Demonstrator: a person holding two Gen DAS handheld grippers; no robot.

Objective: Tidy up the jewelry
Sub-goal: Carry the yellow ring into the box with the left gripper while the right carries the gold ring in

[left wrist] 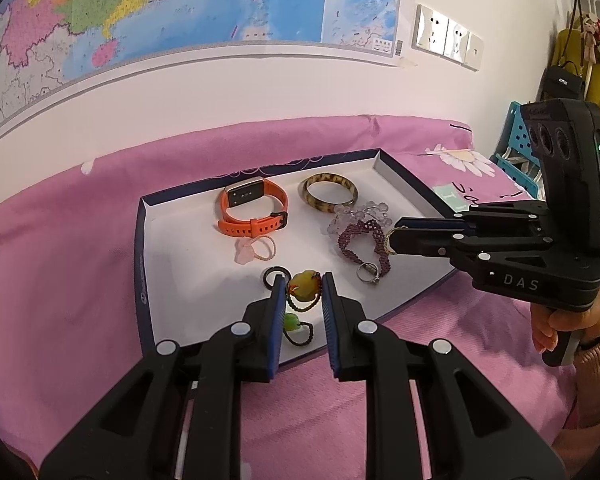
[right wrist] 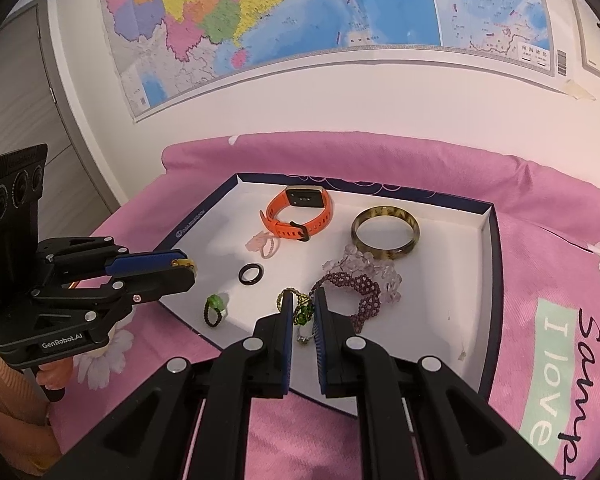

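Jaws of the left gripper [left wrist: 303, 284] clamp an amber bead ring [left wrist: 303, 283] above the tray [left wrist: 142, 248] on the bed; right gripper [right wrist: 301, 312] pinches a green-gold beaded ring [right wrist: 303, 312]. Thin cords could slip out, dropping rings among the purple bracelet [right wrist: 360, 292] and tangling.

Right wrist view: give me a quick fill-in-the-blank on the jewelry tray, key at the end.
1. The watch in the tray has an ___ strap.
2. The tray sits on a ___ sheet.
3. The plain ring lying loose near the tray's middle is ___.
4. The ___ gripper holds the yellow-bead ring.

Missing words: orange; pink; black; left.
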